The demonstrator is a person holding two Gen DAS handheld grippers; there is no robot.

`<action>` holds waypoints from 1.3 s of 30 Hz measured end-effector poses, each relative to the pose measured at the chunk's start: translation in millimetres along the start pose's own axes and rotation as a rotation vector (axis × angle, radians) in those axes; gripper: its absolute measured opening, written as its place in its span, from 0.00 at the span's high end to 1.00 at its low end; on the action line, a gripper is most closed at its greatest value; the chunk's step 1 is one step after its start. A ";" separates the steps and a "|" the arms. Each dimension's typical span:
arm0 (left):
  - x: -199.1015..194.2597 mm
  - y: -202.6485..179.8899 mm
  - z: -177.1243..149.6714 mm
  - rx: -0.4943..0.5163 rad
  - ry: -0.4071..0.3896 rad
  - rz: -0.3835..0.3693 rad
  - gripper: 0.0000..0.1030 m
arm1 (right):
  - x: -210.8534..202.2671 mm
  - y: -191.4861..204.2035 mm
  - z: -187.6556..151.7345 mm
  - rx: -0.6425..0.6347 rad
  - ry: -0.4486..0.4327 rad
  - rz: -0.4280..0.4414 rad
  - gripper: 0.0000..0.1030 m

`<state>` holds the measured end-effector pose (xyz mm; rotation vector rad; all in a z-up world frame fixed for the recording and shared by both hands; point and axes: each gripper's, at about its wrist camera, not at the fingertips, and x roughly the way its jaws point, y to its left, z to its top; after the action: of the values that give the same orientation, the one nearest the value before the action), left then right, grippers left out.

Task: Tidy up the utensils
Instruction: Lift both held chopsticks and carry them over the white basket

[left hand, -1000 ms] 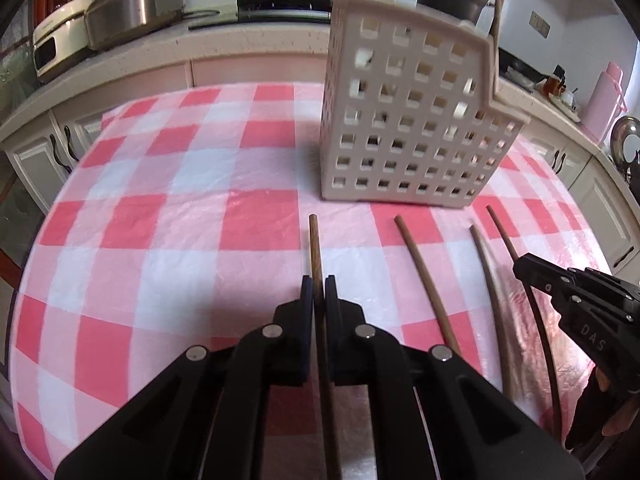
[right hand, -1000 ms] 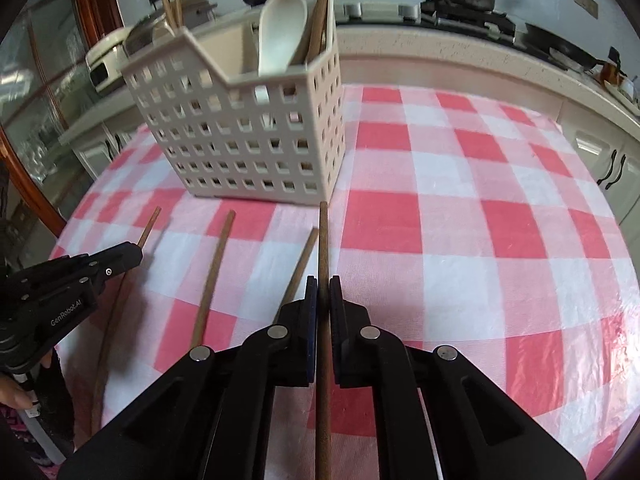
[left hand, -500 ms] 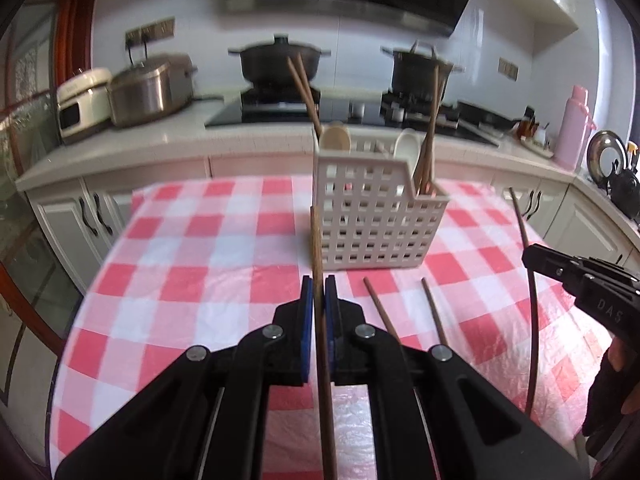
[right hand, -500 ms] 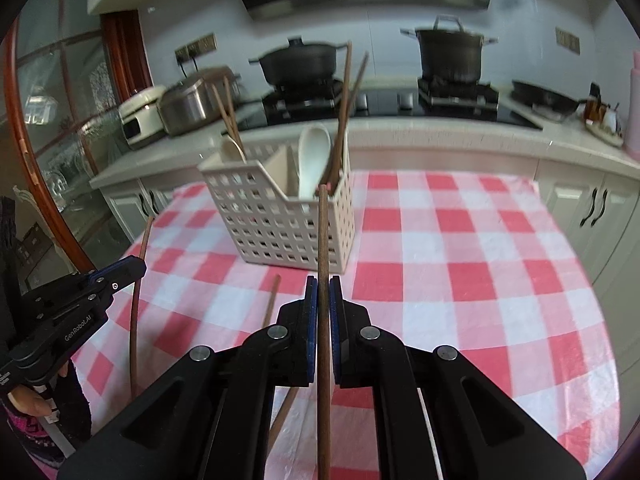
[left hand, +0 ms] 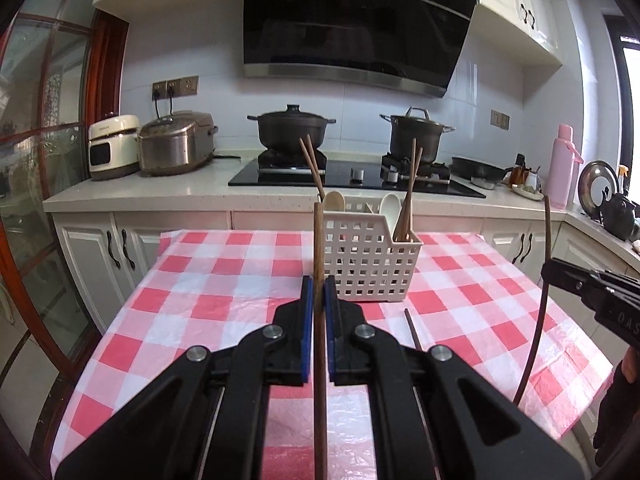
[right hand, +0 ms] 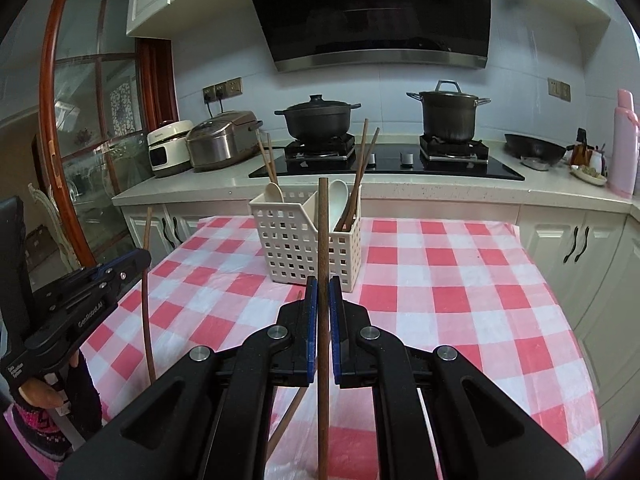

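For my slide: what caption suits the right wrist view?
Right tool lifts a chopstick toward the white basket.

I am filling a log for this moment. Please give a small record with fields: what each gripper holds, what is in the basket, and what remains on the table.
left gripper: shut on a chopstick, lifted
right gripper: shut on a chopstick, lifted
basket: white, on the checked table; holds chopsticks and two spoons
on table: at least one loose chopstick
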<state>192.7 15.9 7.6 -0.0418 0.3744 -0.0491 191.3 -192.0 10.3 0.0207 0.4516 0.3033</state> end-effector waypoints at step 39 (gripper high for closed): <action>37.0 -21.9 177.1 0.005 -0.191 -0.091 0.95 | 73.4 -14.5 150.7 -0.016 -0.173 0.018 0.93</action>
<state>291.1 -2.5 159.9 -0.0581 0.1810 -0.1350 323.5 -177.2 113.5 0.0355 0.2773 0.3202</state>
